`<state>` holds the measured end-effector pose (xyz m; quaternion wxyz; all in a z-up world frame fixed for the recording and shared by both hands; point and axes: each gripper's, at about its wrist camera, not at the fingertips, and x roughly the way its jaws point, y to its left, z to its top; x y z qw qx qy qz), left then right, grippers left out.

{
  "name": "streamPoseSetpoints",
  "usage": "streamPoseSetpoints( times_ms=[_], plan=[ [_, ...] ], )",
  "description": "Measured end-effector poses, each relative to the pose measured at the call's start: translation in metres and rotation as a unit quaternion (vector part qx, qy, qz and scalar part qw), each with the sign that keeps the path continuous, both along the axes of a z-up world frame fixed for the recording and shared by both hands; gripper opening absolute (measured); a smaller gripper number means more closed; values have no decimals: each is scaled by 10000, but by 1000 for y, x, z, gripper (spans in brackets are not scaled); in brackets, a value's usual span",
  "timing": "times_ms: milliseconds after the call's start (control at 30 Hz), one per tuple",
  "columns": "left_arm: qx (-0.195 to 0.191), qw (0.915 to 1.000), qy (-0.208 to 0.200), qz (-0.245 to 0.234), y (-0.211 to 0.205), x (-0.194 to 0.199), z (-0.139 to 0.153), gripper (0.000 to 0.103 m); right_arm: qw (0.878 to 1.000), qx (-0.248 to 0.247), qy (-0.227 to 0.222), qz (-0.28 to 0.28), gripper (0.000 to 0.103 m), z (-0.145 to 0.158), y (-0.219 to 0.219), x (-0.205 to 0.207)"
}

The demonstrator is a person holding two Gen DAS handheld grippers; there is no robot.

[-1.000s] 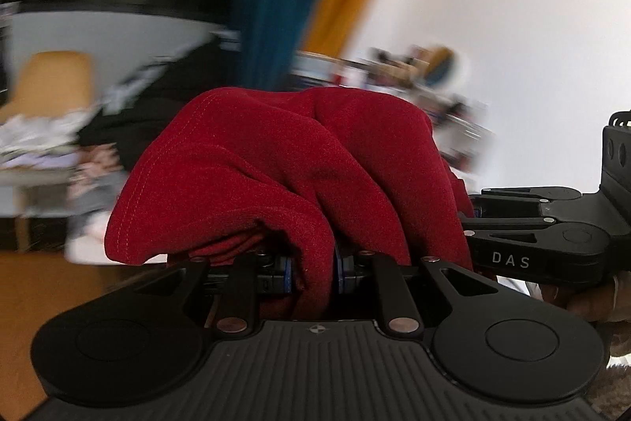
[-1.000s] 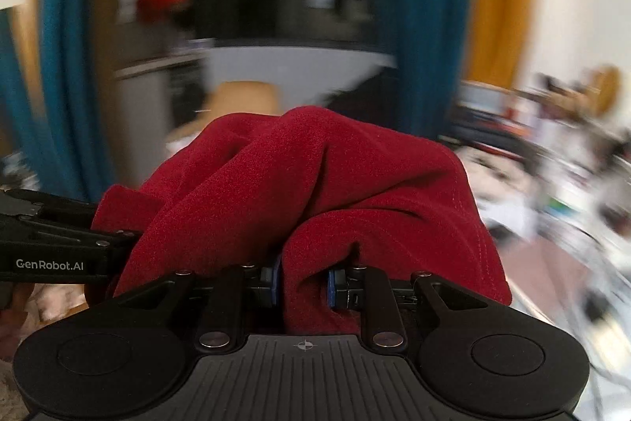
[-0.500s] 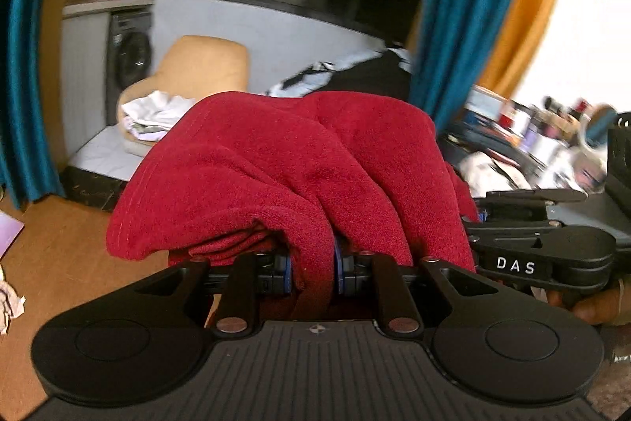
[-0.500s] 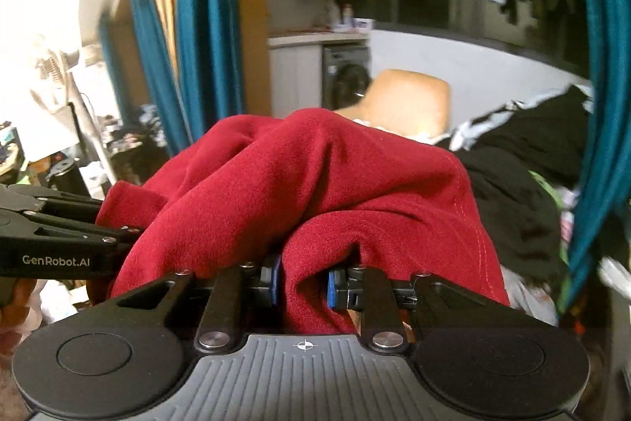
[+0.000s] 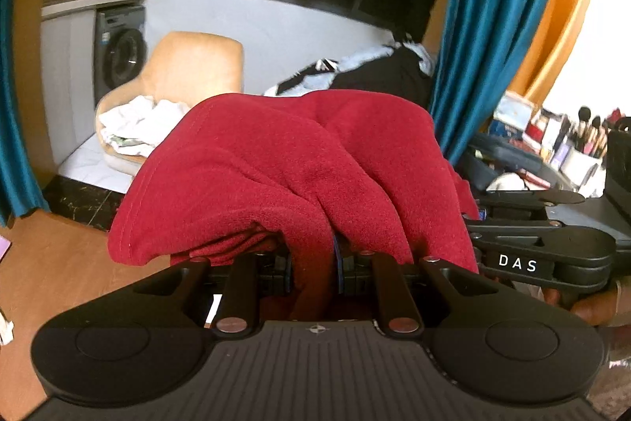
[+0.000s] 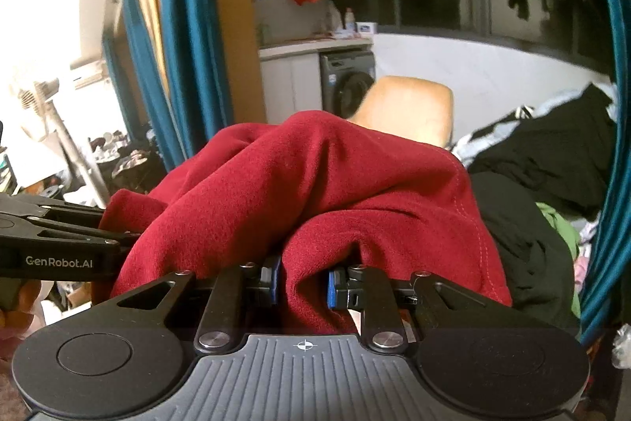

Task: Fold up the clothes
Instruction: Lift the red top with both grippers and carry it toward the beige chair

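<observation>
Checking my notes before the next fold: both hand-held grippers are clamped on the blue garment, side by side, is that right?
Not quite: the garment is dark red, not blue; the blue is the curtain behind. Both wrist views show it pinched in the left hand-held gripper and the right hand-held gripper, side by side.

The bunched garment (image 5: 299,176) fills the frame's centre, above the left gripper (image 5: 313,263). Behind it, upper left, stands a chair (image 5: 193,66) holding what seems crumpled laundry (image 5: 134,123); the washing machine (image 5: 120,50) sits further left.
</observation>
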<state>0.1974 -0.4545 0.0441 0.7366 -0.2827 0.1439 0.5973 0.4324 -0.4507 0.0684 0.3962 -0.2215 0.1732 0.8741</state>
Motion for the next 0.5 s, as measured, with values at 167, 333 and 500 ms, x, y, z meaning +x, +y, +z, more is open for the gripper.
streamPoseSetpoints(
  times_ms=[167, 333, 500],
  plan=[
    [-81, 9993, 30, -368, 29, 9, -7, 17, 9993, -56, 135, -346, 20, -15, 22, 21],
    [-254, 9963, 0, -816, 64, 8, -20, 17, 9966, -177, 114, -801, 20, -35, 51, 26],
    [-350, 9916, -135, -1234, 111, -22, -36, 17, 9920, -253, 14, -1237, 20, -51, 83, 5]
  ],
)
